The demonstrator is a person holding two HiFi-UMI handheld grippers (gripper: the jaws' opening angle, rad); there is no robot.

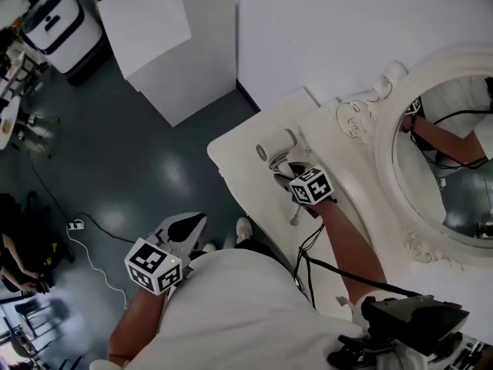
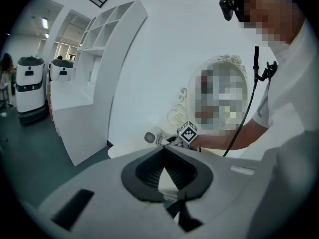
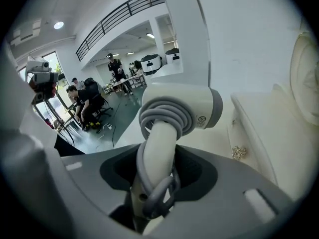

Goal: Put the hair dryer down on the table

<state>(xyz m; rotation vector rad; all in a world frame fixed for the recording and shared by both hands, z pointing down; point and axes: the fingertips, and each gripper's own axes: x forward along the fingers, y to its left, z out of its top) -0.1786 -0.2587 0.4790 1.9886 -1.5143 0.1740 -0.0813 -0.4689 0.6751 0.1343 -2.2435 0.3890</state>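
A white hair dryer, its grey cord wound round the handle, is held by that handle in my right gripper, which is shut on it. In the head view the right gripper holds the hair dryer just over the near end of the white dressing table, barrel pointing left. I cannot tell whether it touches the tabletop. My left gripper hangs over the floor left of the table, away from it. Its jaws meet at the tips with nothing between them.
An ornate oval mirror stands on the table to the right. A small sparkly trinket lies on the tabletop. A white shelf unit and white machines stand on the floor. A cable runs across it.
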